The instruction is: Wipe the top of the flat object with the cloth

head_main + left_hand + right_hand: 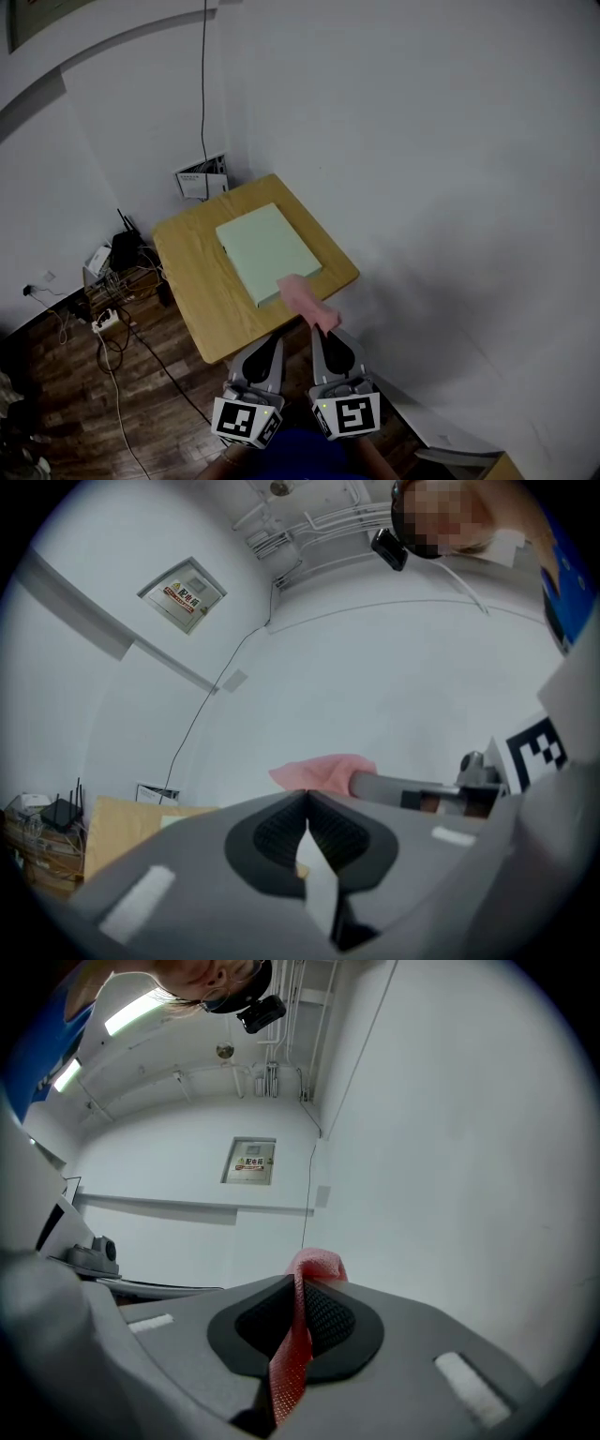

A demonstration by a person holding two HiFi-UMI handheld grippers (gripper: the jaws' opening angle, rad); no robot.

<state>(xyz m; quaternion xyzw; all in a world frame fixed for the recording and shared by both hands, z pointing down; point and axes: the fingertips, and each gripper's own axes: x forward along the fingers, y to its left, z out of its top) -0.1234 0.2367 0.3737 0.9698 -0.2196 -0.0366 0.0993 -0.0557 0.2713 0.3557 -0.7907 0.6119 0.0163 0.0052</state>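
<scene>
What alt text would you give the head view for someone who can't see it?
Seen from above, the right gripper holds a pink cloth over the near corner of a pale green flat object on a small wooden table. The left gripper is shut and empty beside it.

A sparse office or lab back room rather than a home: bare white walls [422,141], exposed ceiling pipes [314,522], a framed wall notice [250,1161], a wood-plank floor [66,398], and at the small wooden table's [187,272] nine o'clock a router [125,248], power strip [105,322] and loose cables [117,375].
</scene>
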